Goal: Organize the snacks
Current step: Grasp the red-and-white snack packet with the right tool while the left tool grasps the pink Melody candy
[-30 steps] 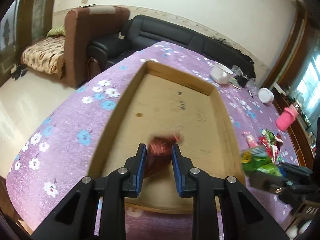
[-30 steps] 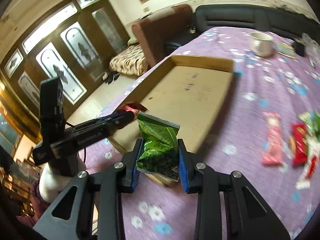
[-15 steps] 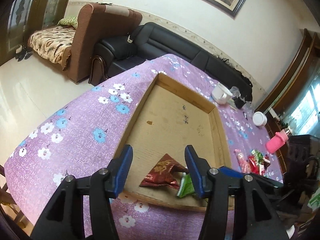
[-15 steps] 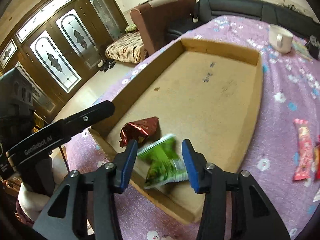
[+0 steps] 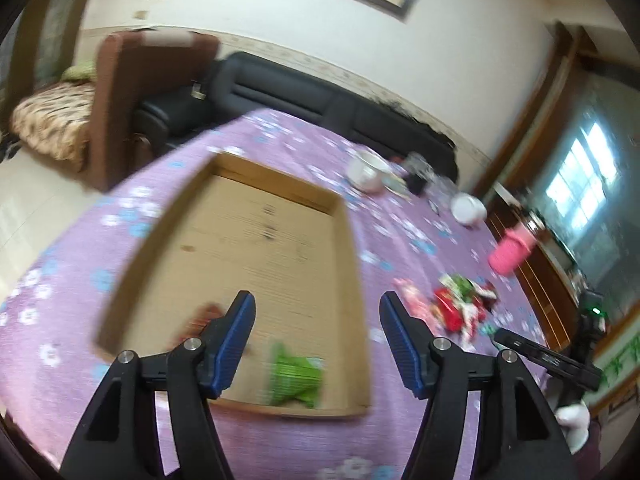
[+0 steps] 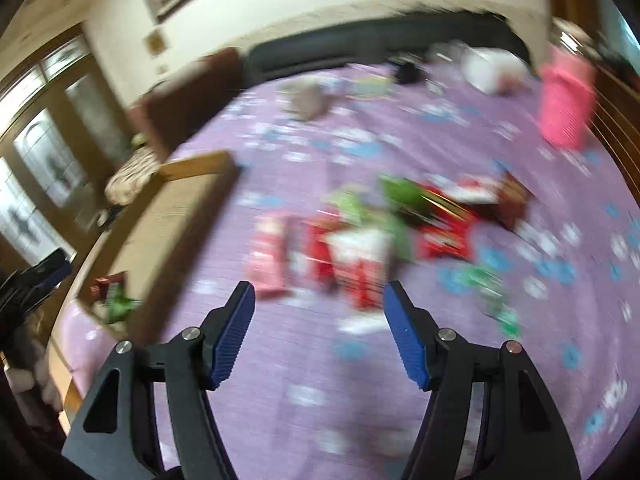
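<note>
A shallow cardboard tray lies on the purple flowered tablecloth. A green snack packet lies at its near edge, and a dark red packet lies partly hidden behind my left finger. My left gripper is open and empty above the tray's near end. My right gripper is open and empty, above the cloth in front of a blurred pile of red, green and pink snack packets. The tray and both packets show at the left of the right wrist view.
A white cup, a white lidded jar and a pink bottle stand at the table's far side. The snack pile lies right of the tray. A black sofa and a brown armchair stand behind the table.
Both grippers opened wider and left the red and green packets lying in the tray. My right gripper swung right toward the snack pile; my left gripper turned right too.
</note>
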`<state>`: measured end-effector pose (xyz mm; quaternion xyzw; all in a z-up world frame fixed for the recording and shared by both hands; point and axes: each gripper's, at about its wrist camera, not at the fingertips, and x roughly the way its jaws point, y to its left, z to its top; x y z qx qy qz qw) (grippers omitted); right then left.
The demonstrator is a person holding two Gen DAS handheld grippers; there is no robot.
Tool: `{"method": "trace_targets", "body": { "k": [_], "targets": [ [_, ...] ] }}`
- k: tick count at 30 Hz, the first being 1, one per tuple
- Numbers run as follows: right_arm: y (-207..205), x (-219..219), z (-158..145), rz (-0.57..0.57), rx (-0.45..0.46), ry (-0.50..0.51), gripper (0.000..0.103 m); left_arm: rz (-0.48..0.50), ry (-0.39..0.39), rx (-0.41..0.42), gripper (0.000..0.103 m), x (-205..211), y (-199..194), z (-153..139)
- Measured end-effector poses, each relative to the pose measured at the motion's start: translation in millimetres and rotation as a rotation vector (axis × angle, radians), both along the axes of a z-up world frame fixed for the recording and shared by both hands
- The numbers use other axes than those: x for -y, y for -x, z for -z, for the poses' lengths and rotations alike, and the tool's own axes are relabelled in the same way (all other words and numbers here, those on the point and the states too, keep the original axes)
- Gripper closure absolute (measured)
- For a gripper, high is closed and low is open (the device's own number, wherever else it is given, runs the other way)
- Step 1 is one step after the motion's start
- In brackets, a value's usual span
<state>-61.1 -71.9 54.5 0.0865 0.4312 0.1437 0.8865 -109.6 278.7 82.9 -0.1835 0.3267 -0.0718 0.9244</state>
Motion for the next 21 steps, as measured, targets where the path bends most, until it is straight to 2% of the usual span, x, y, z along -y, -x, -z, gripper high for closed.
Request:
{"method": "trace_targets", "body": {
  "k": [5,11,12,13,15,21],
  "targets": [
    [-9.4,2.3,11.7,-0.011,0.0,-0.004,0.035,0.141,-0.04,-0.035,0.038,56.7,-7.9,0.5],
    [-32.3,-13.3,22.3,-0.024,0.035,0.067,0.036,0.257,-0.094,-0.094,0.038,114.9,-18.7,10.7],
    [-37.1,-14.2,25.6,-0.03,0.031,0.066,0.041,0.273,-0.11,-0.101,0.038,123.4,-22.3,13.1],
    [-38.2,-13.8,27.6,-0.039,0.026,0.058,0.054,0.285,-0.126,-0.111,0.038,131.4,-26.8,15.5],
    [-40.8,-12.3,33.9,-0.053,0.009,0.041,0.072,0.295,-0.141,-0.132,0.038,143.3,-37.7,21.5],
    [-38.7,0.5,33.8,-0.043,0.018,-0.018,0.072,0.247,-0.172,-0.184,0.038,155.5,-80.2,42.5]
  ]
}}
